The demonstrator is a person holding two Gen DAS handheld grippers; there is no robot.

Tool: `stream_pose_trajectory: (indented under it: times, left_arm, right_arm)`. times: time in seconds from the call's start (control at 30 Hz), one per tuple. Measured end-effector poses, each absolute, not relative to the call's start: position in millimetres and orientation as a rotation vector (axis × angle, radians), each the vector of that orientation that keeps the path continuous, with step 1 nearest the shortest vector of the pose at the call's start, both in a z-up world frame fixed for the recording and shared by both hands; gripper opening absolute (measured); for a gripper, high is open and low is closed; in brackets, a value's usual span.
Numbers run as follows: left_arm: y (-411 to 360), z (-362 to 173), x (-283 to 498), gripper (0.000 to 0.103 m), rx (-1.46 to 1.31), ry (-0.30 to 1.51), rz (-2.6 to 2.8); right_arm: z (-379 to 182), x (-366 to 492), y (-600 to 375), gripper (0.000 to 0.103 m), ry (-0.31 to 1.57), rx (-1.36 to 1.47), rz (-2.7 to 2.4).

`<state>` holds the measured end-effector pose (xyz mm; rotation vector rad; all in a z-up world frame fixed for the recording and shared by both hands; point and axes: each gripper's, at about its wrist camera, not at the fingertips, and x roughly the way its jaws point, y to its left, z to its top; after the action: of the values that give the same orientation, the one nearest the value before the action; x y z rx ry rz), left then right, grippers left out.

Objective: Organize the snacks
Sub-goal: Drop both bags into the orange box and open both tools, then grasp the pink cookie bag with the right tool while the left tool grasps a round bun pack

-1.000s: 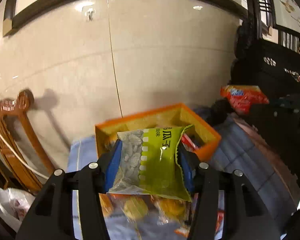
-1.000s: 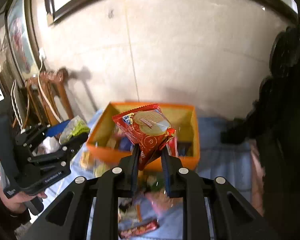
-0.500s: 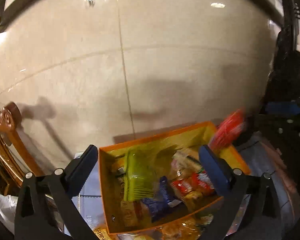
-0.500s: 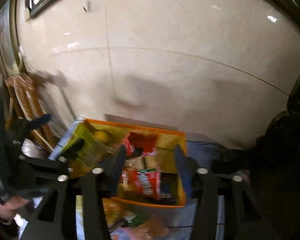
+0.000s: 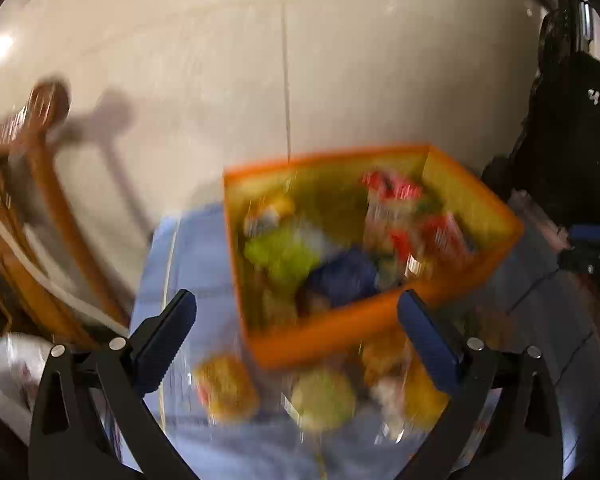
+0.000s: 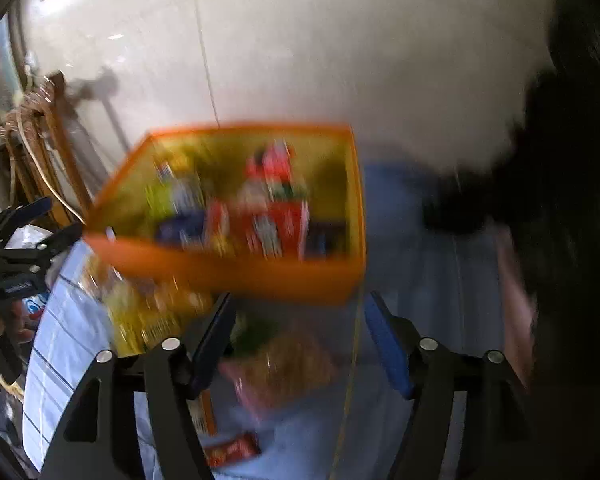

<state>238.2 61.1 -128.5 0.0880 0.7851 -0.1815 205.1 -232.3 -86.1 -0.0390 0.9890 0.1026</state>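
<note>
Both views are heavily smeared by motion, so packet labels cannot be read.

In the left wrist view the left claw (image 5: 296, 320) is seen spread very wide, its blue pads (image 5: 166, 342) well apart with nothing gripped between them. Its jaws have just been opening. Beyond it, an orange box (image 5: 340, 332) stands on the bench, which is covered by a light blue cloth (image 5: 188, 256). The box is filled with snack packets: a green packet (image 5: 284, 256) lies toward its left side, a dark blue one (image 5: 340, 276) near the middle, and red packets (image 5: 440, 232) toward the right. On the cloth just in front of the box's near wall, loose yellow and green snacks (image 5: 324, 396) are scattered, lying below the gap between the pads.

In the right wrist view the right claw (image 6: 298, 340) is seen at a moderate width, also having just been opening, with nothing pressed between its pads (image 6: 388, 344). A blurred brownish packet (image 6: 288, 364) lies on the cloth below the gap. Yellow packets (image 6: 148, 316) are spread to the left of it, and a small red packet (image 6: 232, 452) lies nearer still. The same orange box is seen farther off, with a pale tiled wall (image 6: 300, 60) behind it. At the far left edge the other claw is partly visible beside a wooden chair (image 6: 48, 152).
</note>
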Motion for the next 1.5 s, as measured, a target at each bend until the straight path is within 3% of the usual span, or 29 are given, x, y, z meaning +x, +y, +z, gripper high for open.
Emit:
stream_pose_trajectory:
  times: [0.2,0.47,0.67,0.77,0.8,0.83,0.9,0.93,1.13,1.5]
  left_arm:
    - [54,-186,206,0.099,0.088,0.852,-0.14]
    - [31,-226,214,0.099,0.139,0.863,-0.111]
    - [22,-251,228,0.099,0.162,0.902,-0.075]
    - [20,-255,230,0.099,0.158,0.888,-0.072]
    - [21,-256,230,0.099,0.156,0.889,-0.076]
    - [22,-256,230,0.098,0.153,0.892,-0.085]
    - [26,-256,225,0.059,0.151,0.887,-0.117]
    - [29,-257,224,0.055,0.157,0.889,-0.137]
    - [47,-253,205,0.054,0.082,0.871,-0.224]
    - [61,-189,162,0.054,0.033,0.751,-0.298]
  right_arm:
    - [-165,172,-231,0.068,1.111,0.048,0.002]
    - [-205,177,-232,0.069,1.147,0.141,-0.07]
    - [-223,197,-221,0.077,1.202,0.228,-0.087]
    - [-230,206,-204,0.087,1.209,0.155,-0.105]
    - [-235,209,-199,0.084,1.224,0.13,-0.112]
    - [-237,209,-197,0.071,1.231,0.127,-0.1]
    - [-234,204,-193,0.038,1.225,0.098,-0.035]
    - [-231,202,-189,0.035,1.211,0.064,-0.016]
    - [-214,177,-200,0.024,1.15,0.068,0.037]
    - [-149,145,-226,0.024,1.013,0.124,0.117]
